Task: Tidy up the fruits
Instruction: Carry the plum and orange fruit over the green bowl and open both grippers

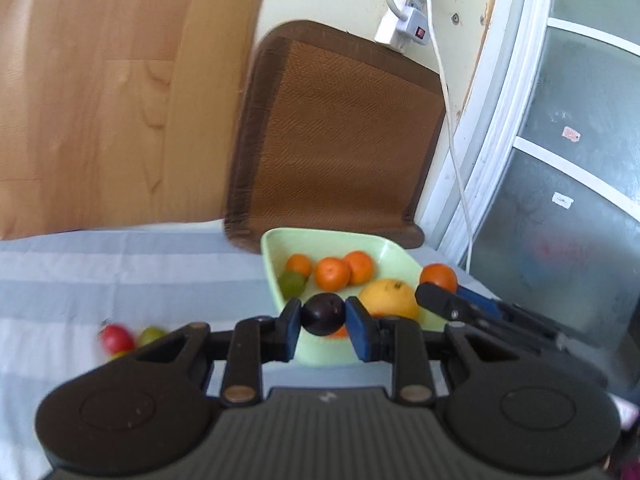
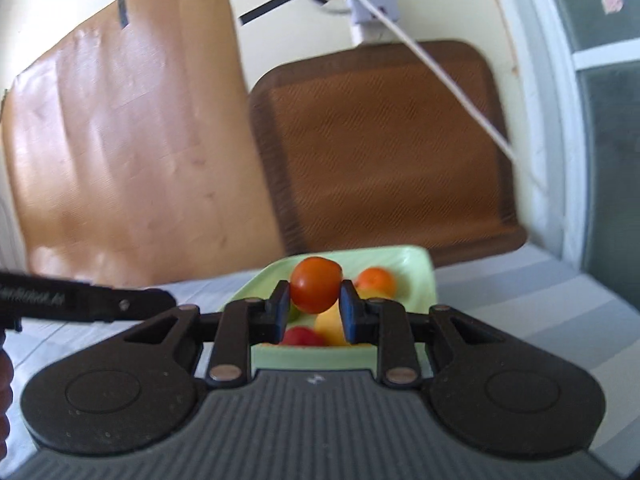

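My left gripper (image 1: 323,316) is shut on a dark purple plum (image 1: 323,314), held just above the near rim of a pale green bowl (image 1: 272,248). The bowl holds several small oranges (image 1: 332,273), a green fruit (image 1: 291,283) and a big yellow-orange fruit (image 1: 390,298). My right gripper (image 2: 314,304) is shut on an orange-red fruit (image 2: 316,284), held over the near edge of the same bowl (image 2: 420,268); that fruit also shows in the left wrist view (image 1: 439,277). A red fruit (image 1: 116,338) and a green fruit (image 1: 151,335) lie on the cloth at left.
A striped light-blue cloth (image 1: 120,264) covers the surface. A brown woven mat (image 1: 340,136) leans on the wall behind the bowl. A white cable (image 1: 452,120) and power strip (image 1: 404,28) hang above. A glass-panelled frame (image 1: 560,160) stands at right.
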